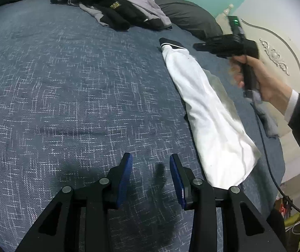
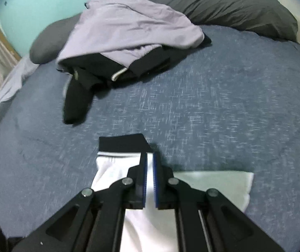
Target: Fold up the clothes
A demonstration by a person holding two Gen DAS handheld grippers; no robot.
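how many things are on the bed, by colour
white: 1, the folded garment with a black cuff
lavender: 1, the top on the heap
black: 1 that I can tell, the garment under it
dark grey: 2, the pillows
total: 5

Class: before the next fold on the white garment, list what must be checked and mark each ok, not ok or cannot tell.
1. White garment lies in a long strip on the blue bedspread: ok.
2. Left gripper jaws apart, empty: ok.
3. Right gripper jaws nearly shut, nothing held: ok.
4. Pile of grey and black clothes apart from the garment: ok.
5. Folded layers aligned: cannot tell.
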